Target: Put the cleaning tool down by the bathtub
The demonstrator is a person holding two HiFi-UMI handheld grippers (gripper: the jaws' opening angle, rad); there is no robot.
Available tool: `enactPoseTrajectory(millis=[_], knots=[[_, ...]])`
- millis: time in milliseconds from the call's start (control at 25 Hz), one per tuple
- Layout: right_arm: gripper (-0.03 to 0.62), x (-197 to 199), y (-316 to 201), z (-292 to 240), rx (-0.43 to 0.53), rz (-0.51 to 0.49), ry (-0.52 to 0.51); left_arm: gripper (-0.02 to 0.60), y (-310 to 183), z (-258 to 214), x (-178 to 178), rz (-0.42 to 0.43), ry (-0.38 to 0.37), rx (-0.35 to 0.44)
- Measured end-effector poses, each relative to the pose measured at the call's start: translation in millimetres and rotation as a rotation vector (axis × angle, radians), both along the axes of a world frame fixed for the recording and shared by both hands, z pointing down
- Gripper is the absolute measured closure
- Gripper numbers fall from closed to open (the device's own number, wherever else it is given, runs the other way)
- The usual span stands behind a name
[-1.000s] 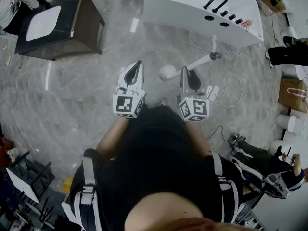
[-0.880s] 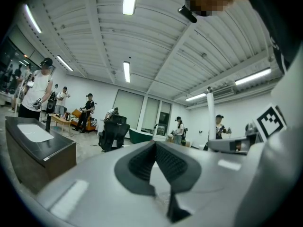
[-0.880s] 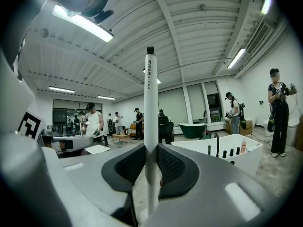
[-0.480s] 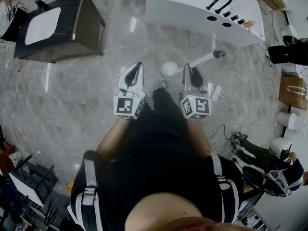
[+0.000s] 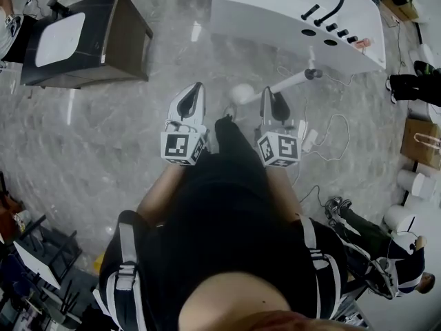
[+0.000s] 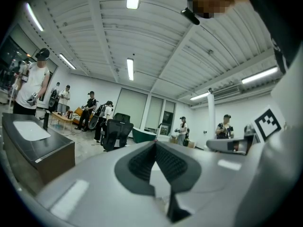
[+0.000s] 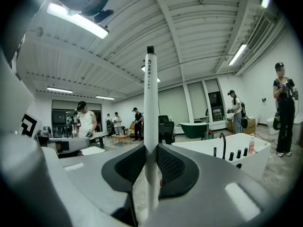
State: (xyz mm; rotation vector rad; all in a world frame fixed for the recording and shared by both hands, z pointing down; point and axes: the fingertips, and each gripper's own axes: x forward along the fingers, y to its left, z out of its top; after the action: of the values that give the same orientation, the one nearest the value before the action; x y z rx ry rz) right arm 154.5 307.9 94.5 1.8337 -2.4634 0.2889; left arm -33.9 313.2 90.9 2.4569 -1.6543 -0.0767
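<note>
My right gripper (image 5: 268, 95) is shut on the white handle of the cleaning tool (image 5: 288, 83). The tool lies across its jaws, with a round white head (image 5: 242, 92) to the left and a dark end (image 5: 314, 73) pointing toward the white bathtub (image 5: 275, 16). In the right gripper view the handle (image 7: 150, 108) stands up between the pads, and the bathtub (image 7: 232, 150) is at the right with black taps. My left gripper (image 5: 198, 91) is held level beside it, shut with nothing in it, as the left gripper view (image 6: 155, 144) also shows.
A dark cabinet with a white basin (image 5: 83, 33) stands at the far left on the grey marble floor. White cables (image 5: 324, 133) trail on the floor to the right. A paper bag (image 5: 420, 140) and white containers (image 5: 413, 181) sit at the right edge. Several people stand around the room.
Both grippers keep the same pose and grip. The person's dark leg has swung forward between them, and the bathtub and floor have shifted slightly in the head view.
</note>
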Motion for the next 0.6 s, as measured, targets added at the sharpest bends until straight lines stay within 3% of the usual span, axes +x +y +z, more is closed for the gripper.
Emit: enactPoseTrajectory(millis=[600], knots=[[0.516,47,-131,18,-0.010,-0.093,-0.013,0.572,-122,6,55,-0.078,-0.052,0.001]])
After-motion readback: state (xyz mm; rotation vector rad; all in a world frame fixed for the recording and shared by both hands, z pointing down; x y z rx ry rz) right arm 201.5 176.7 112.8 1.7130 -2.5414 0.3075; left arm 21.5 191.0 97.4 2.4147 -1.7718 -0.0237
